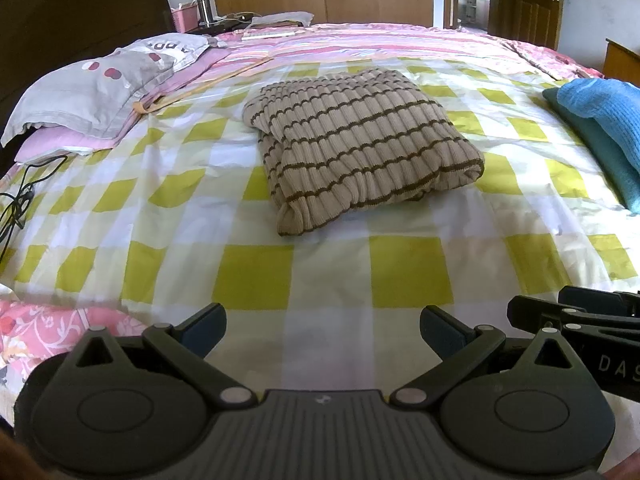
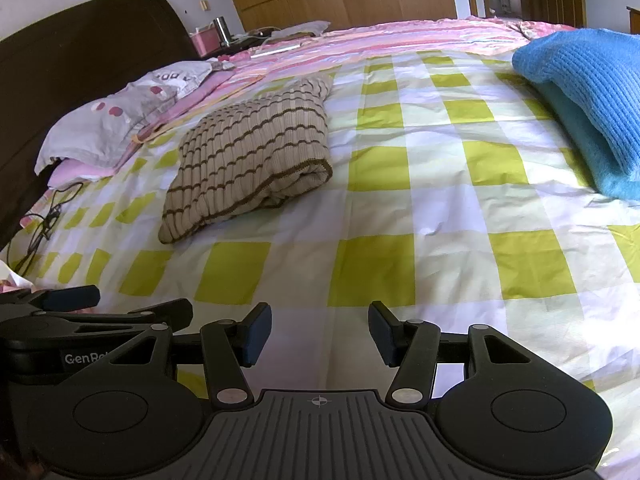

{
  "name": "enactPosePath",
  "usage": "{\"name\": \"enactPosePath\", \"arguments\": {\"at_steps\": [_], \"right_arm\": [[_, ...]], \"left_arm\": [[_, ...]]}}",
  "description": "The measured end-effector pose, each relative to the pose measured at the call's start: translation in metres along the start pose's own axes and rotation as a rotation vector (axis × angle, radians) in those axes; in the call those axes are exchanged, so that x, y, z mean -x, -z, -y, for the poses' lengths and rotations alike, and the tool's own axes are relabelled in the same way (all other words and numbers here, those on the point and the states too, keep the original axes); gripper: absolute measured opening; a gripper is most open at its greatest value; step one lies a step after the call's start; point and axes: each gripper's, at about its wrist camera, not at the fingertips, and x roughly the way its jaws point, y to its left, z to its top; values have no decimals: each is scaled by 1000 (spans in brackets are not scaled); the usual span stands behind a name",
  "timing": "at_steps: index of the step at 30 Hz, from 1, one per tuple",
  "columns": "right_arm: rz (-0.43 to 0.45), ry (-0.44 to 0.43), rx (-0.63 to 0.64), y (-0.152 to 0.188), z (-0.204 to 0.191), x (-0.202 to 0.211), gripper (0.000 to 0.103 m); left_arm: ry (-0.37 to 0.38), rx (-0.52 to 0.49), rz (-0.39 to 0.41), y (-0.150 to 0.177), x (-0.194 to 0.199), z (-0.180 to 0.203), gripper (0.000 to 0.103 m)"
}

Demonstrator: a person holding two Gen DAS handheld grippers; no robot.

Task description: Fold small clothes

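Observation:
A beige knit sweater with brown stripes lies folded into a compact bundle on the yellow-and-white checked bedsheet; it also shows in the right wrist view. My left gripper is open and empty, well short of the sweater near the bed's front edge. My right gripper is open and empty, beside the left one, which shows at the left of its view. The right gripper shows at the right edge of the left wrist view.
Folded blue and teal knitwear lies at the right, also in the right wrist view. Grey and pink pillows lie by the dark headboard. A black cable trails at the left edge. A pink floral quilt is at the lower left.

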Motion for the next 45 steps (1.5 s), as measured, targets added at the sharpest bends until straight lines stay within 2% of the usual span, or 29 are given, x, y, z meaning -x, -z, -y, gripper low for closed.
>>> {"name": "enactPosePath", "arguments": {"at_steps": [45], "right_arm": [[-2, 7, 10, 2, 0, 0, 54]], "left_arm": [[-11, -1, -13, 3, -2, 2, 103]]}}
